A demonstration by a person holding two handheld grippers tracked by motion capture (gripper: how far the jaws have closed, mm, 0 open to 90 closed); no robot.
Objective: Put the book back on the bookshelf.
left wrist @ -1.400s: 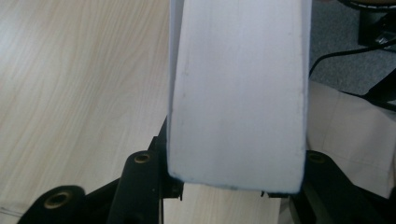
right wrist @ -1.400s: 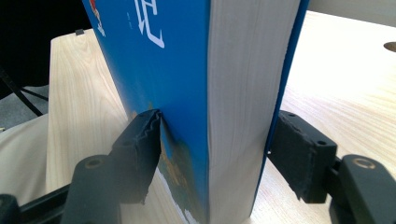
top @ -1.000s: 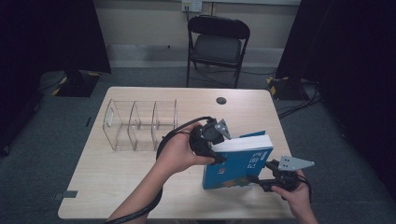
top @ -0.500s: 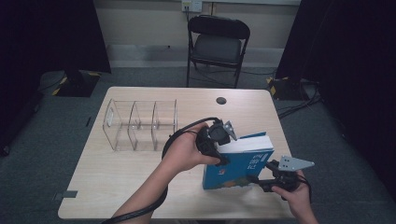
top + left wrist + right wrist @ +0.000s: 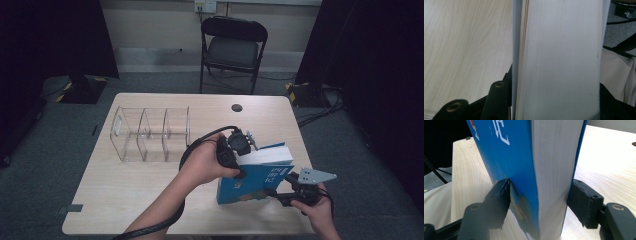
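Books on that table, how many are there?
1. A single blue book stands near the table's right front, held between the left gripper and right gripper.

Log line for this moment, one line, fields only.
blue book upright on table | left tool on its top edge | right tool clamps its lower corner | clear organizer untouched

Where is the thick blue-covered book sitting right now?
In the high view the thick blue-covered book stands on edge at the wooden table's near right, right of the clear plastic organiser, gripped by both tongs.
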